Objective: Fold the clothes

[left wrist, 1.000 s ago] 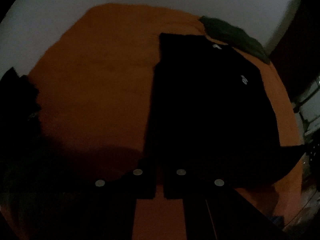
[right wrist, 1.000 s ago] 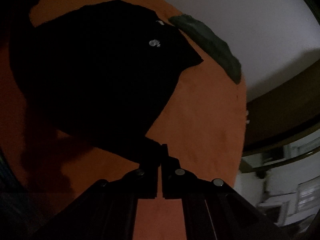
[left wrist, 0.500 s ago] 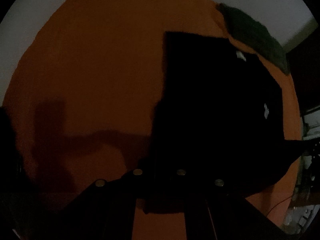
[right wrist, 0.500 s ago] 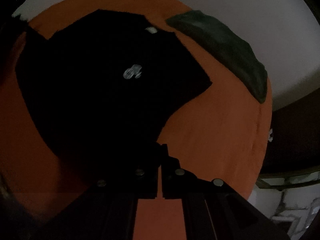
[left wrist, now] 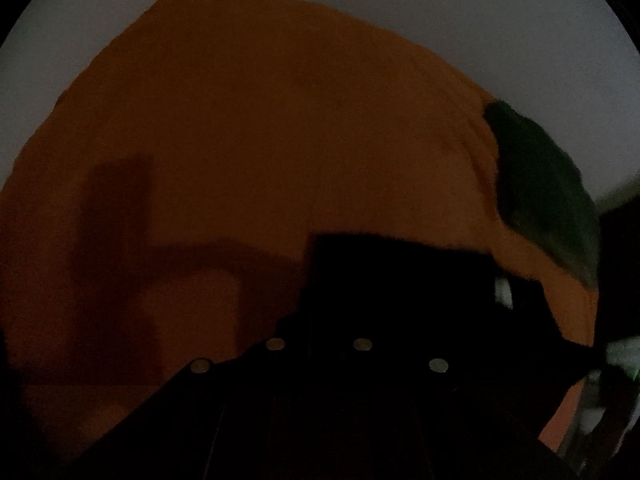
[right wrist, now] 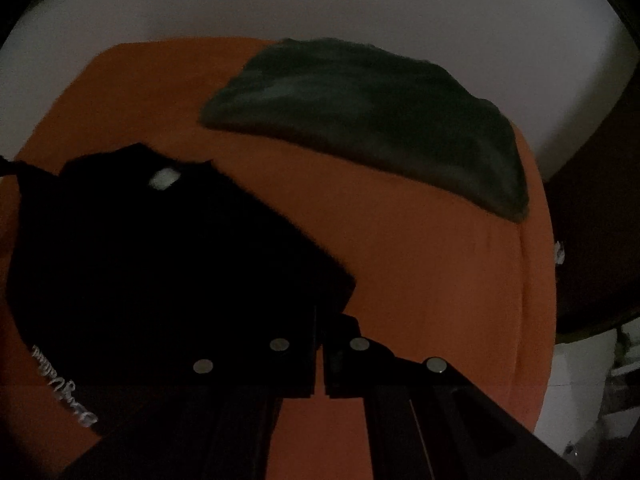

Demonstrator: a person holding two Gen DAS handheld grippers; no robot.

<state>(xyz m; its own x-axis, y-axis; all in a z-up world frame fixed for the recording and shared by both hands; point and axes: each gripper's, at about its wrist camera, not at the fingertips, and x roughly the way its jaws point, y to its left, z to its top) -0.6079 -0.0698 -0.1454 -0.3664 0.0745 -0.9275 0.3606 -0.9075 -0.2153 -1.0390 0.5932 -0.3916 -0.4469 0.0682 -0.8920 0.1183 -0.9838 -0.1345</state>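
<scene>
While the left gripper (left wrist: 320,332) pinched the black shirt (left wrist: 400,272) on the orange bedcover (left wrist: 260,140), likely carrying a fold, the right view showed the right gripper (right wrist: 320,320) clamping the shirt's edge (right wrist: 160,260) beside a green garment (right wrist: 380,120).

A: We've got both wrist cams angled steeply down at the orange bedcover (left wrist: 248,128), close above it.

B: Overlap? We see the black shirt (right wrist: 152,256) near and the green folded cloth (right wrist: 372,120) far in both; left cam has them at its right edge.
</scene>
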